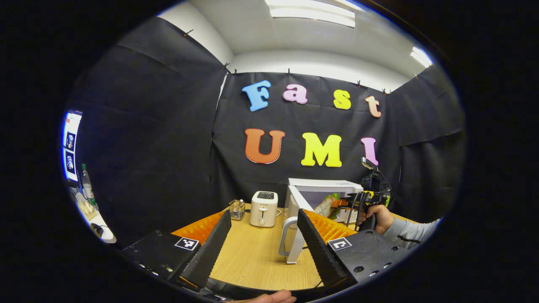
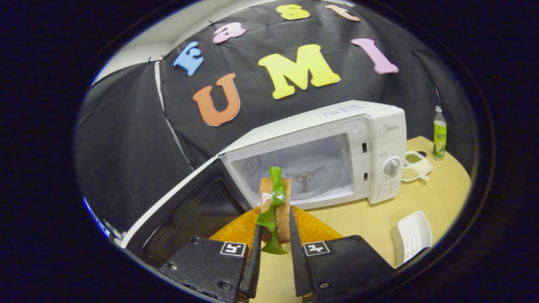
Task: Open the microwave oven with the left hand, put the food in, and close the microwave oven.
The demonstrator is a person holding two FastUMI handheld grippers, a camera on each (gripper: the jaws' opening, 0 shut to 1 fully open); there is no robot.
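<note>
1. Nearest the cam in the right gripper view: my right gripper [image 2: 274, 235] is clenched on the food [image 2: 274, 208], a sandwich w/ a green leaf hanging out, both fingers pressing its sides. It sits at 6 o'clock, just short of the oven mouth.
2. Microwave oven [image 2: 381, 139] is open; its door [image 2: 177, 210] swings out toward 8 o'clock, cavity & glass turntable [image 2: 313, 170] bare. So step 1 looks done.
3. Left gripper [image 1: 263, 235] is released, jaws wide apart, holding nothing. It hangs over the table [image 1: 252, 256] near the door handle [image 1: 290, 242], at 6 o'clock in the left gripper view.
4. Same view, 4 o'clock: a hand [image 1: 377, 216] holds the other gripper at the oven front.
5. Left to do, I judge: push food in, let go, pull back, then shut the door. Roughly a third done.
6. Toaster [image 1: 264, 208] & bottle [image 2: 439, 132] are well clear.
</note>
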